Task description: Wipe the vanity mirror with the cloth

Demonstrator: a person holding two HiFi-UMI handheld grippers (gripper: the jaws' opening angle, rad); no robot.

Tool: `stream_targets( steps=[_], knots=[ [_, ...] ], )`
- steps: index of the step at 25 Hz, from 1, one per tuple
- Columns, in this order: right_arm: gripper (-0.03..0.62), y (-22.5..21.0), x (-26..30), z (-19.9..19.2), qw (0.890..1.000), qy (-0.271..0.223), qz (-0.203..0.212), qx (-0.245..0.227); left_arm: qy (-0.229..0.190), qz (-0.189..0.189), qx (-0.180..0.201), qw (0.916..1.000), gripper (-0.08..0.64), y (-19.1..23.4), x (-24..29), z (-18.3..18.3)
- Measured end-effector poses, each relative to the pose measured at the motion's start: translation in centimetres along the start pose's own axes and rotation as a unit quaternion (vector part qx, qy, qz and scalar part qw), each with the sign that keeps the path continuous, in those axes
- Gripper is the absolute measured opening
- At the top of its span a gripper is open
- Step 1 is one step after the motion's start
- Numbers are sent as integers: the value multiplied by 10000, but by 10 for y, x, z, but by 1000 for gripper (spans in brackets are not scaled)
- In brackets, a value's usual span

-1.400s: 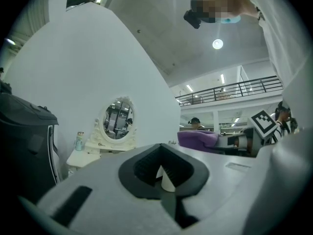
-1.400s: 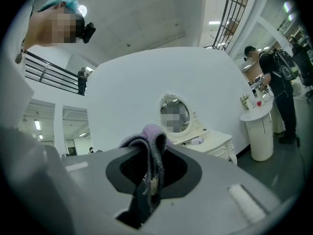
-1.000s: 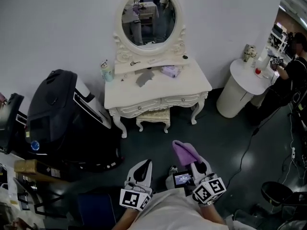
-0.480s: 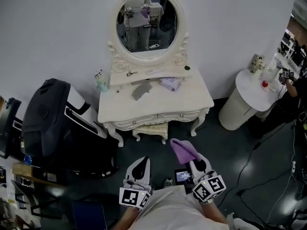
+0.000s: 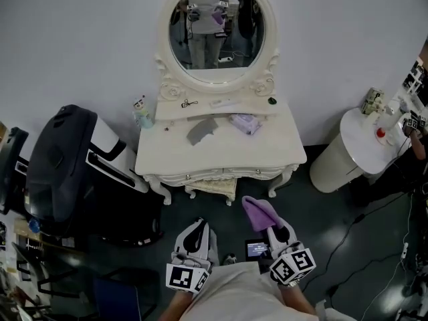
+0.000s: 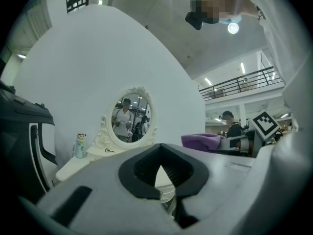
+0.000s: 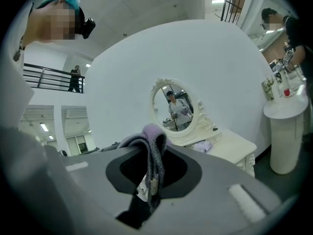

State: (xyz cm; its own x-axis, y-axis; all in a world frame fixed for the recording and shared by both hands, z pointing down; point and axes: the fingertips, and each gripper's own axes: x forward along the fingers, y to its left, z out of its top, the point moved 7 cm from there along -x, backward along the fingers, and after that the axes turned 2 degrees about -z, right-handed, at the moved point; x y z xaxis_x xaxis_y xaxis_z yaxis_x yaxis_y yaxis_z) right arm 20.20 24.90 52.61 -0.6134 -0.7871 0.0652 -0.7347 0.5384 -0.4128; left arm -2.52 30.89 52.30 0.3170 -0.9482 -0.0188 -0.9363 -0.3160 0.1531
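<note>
**Head view**
- Vanity mirror [image 5: 216, 35]: oval, white ornate frame, upright at the back of the desk [image 5: 221, 154], against the wall.
- On the desk: grey rag [image 5: 202, 131] near the middle; lilac pouch [image 5: 245, 122] right of it; small figure bottle [image 5: 141, 112] at the desk's left back corner.
- Stool [image 5: 212, 187]: tucked under the desk's front.
- Black-and-white machine [image 5: 63, 162]: on the floor left of the desk.
- Round white side table [image 5: 351, 154]: right of the desk.
- Left gripper [image 5: 196, 230]: low in frame, well short of the desk.
- Right gripper [image 5: 277, 233]: beside the left one, carrying the purple cloth [image 5: 259, 212], well apart from the desk and mirror.

**Left gripper view**
- Left gripper [image 6: 161, 173]: jaws together, nothing between them.
- Mirror [image 6: 131, 120] ahead, above the desk; bottle [image 6: 79, 146] at its left; cloth [image 6: 201, 141] showing off to the right.

**Right gripper view**
- Right gripper [image 7: 151, 180]: jaws clamped on the cloth [image 7: 150, 155], a fold of which stands up above them.
- Mirror [image 7: 177, 109] ahead over the desk [image 7: 230, 146]; pouch [image 7: 203, 146] on the desk; side table [image 7: 286, 131] to the desk's right.
</note>
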Motion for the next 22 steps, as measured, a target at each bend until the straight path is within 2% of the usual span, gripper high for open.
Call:
stream_targets(
  steps=[6, 16, 22],
  knots=[
    [54, -22, 62, 15, 9997, -119, -212, 60, -83, -55, -59, 9999, -2, 47, 63, 5],
    [54, -37, 192, 64, 9980, -377, -500, -85, -215, -554, -26, 9982, -1, 141, 181, 45],
    [54, -46, 248, 72, 9947, -648, -793, 29, -246, -724, 28, 9971, -1, 195, 226, 52]
  ],
)
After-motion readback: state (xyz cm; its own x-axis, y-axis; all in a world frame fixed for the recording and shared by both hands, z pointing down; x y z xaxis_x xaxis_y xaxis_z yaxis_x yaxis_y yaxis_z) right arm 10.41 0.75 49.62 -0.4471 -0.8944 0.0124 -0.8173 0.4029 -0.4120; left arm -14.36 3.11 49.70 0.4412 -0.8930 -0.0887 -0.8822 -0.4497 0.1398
